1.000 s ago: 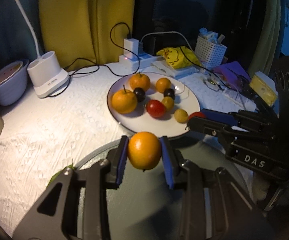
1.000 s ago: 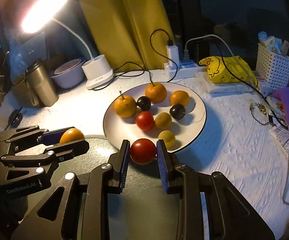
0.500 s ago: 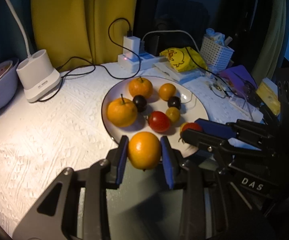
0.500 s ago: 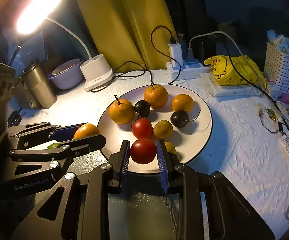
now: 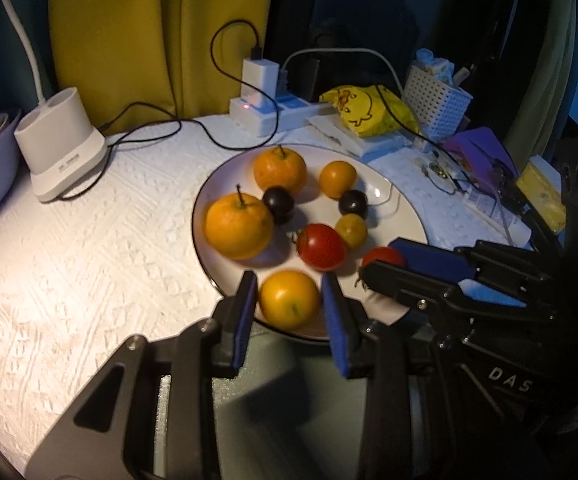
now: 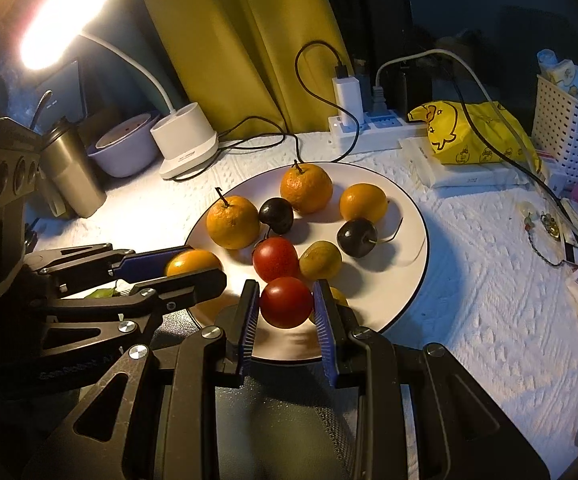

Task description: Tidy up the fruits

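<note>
A white plate [image 5: 401, 216] [image 6: 409, 248] holds several oranges, dark plums, a red tomato and yellow fruits. My left gripper [image 5: 289, 300] is shut on an orange [image 5: 289, 298] over the plate's near left rim; the orange also shows in the right wrist view [image 6: 193, 262]. My right gripper [image 6: 285, 304] is shut on a red tomato [image 6: 286, 302] over the plate's near edge; that tomato also shows in the left wrist view [image 5: 383, 258]. The two grippers are side by side, close together.
A white lamp base [image 6: 187, 142] with cables, a purple bowl [image 6: 125, 152] and a steel tumbler [image 6: 71, 172] stand at the back left. A power strip [image 6: 365, 130], a yellow bag [image 6: 469, 136] and a white basket [image 6: 569, 116] stand behind and right.
Both grippers have moved forward with their fruit, from short of the plate to over its near rim. The grips have not changed.
</note>
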`<state>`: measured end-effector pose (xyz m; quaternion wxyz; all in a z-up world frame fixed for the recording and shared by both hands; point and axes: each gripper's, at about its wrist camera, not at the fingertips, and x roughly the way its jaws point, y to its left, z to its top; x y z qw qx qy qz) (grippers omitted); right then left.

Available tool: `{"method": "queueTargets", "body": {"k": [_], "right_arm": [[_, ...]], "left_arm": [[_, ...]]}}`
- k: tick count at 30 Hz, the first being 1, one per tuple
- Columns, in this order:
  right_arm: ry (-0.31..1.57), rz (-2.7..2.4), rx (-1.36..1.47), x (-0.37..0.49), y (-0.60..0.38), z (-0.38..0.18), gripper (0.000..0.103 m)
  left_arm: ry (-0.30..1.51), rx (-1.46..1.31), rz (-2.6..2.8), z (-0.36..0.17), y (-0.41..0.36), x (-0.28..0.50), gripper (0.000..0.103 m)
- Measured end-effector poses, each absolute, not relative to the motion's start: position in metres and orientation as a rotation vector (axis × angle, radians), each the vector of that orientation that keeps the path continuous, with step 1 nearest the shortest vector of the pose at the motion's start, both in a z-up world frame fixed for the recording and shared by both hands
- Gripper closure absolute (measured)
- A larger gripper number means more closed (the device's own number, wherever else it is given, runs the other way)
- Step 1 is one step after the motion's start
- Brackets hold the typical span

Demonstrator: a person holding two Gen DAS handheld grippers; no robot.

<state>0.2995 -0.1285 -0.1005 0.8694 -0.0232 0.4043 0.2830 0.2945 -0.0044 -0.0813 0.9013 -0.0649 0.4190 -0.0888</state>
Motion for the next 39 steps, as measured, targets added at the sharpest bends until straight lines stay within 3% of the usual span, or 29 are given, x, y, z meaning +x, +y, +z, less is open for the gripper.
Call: {"method": "queueTargets", "body": {"k": [39], "right_arm": [[0.777,0.571,-0.111,0.241,-0.109,-0.053,0.072]], "left_arm": [[0.748,-0.154,-0.146,-0.033,0.019,0.217,0.069]]}}
